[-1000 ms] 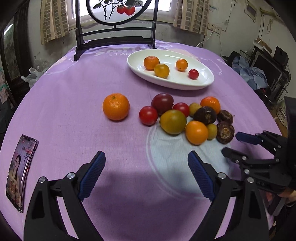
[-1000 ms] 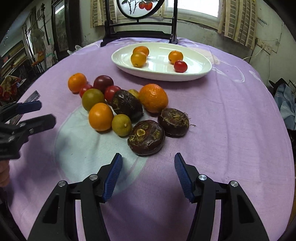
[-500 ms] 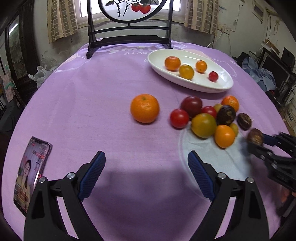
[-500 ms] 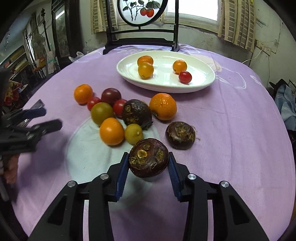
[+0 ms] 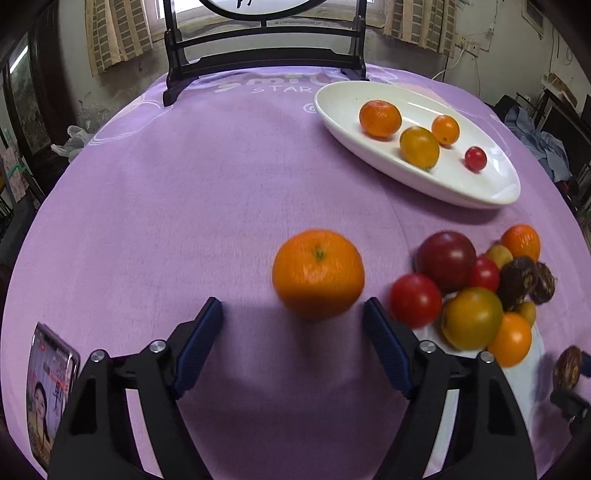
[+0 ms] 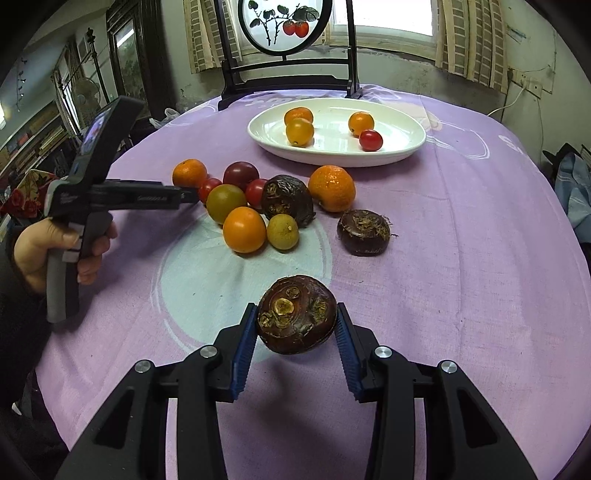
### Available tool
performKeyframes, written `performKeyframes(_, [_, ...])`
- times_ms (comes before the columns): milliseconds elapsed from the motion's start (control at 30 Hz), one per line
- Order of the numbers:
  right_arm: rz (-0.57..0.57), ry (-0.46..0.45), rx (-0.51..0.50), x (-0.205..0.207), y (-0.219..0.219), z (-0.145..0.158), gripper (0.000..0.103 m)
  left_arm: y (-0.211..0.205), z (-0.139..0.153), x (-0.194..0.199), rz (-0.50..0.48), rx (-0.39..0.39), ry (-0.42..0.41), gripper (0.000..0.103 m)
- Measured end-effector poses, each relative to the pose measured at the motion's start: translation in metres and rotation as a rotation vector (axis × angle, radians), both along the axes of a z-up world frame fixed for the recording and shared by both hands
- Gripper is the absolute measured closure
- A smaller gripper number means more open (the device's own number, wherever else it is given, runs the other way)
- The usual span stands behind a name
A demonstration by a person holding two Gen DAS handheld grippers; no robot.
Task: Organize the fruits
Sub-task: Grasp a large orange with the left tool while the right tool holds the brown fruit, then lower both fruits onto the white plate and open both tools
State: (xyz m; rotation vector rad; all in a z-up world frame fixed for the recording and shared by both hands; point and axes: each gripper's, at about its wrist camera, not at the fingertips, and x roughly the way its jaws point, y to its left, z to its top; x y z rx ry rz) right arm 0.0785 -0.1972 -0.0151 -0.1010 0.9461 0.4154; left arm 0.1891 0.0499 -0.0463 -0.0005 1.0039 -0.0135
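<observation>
A lone orange (image 5: 318, 273) sits on the purple cloth just past my left gripper (image 5: 293, 310). Its jaws are closing, the orange lies at their tips, and the pads do not press on it. My right gripper (image 6: 296, 312) is shut on a dark brown water chestnut (image 6: 297, 314), held just above the cloth. The white oval plate (image 6: 406, 155) at the back holds several small oranges and tomatoes. A pile of tomatoes, oranges and dark chestnuts (image 6: 255, 206) lies in the middle. In the right wrist view my left gripper (image 6: 184, 194) reaches in beside the pile.
A phone (image 5: 50, 384) lies near the cloth's left edge. A dark wooden stand with a round painted screen (image 6: 277, 29) rises behind the plate. One more chestnut (image 6: 364, 232) lies apart at the right. A hand (image 6: 33, 247) grips the left tool's handle.
My left gripper moved up to the lone orange and its jaws narrowed. The right gripper shut on the water chestnut and lifted it slightly off the cloth.
</observation>
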Motion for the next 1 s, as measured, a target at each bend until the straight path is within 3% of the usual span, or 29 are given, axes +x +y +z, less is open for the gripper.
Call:
performKeyframes(67, [0.006, 0.0, 0.003, 0.001, 0.003, 0.0, 0.061, -0.001, 0.0, 0.007, -0.002, 0.01, -0.002, 0.036])
performKeyframes(133, [0.009, 0.0, 0.005, 0.002, 0.005, 0.0, 0.061, -0.005, 0.004, 0.009, -0.038, -0.004, -0.006, 0.06])
performKeyframes(367, [-0.002, -0.042, 0.011, 0.012, -0.002, 0.015, 0.061, -0.021, 0.02, -0.018, -0.086, 0.023, -0.013, 0.059])
performKeyframes(600, [-0.007, -0.178, 0.022, 0.046, -0.004, 0.066, 0.061, -0.042, 0.087, -0.033, -0.166, -0.056, -0.146, 0.059])
performKeyframes(767, [-0.006, -0.281, 0.038, 0.088, 0.007, 0.092, 0.061, -0.063, 0.109, 0.002, -0.179, -0.099, -0.191, 0.059])
performKeyframes(867, [-0.034, -0.238, 0.041, 0.126, 0.014, 0.077, 0.061, -0.071, 0.099, 0.039, -0.137, -0.113, -0.171, 0.059])
performKeyframes(1000, [-0.051, -0.133, 0.014, 0.167, 0.023, 0.045, 0.061, -0.074, 0.066, 0.089, -0.086, -0.096, -0.081, 0.059])
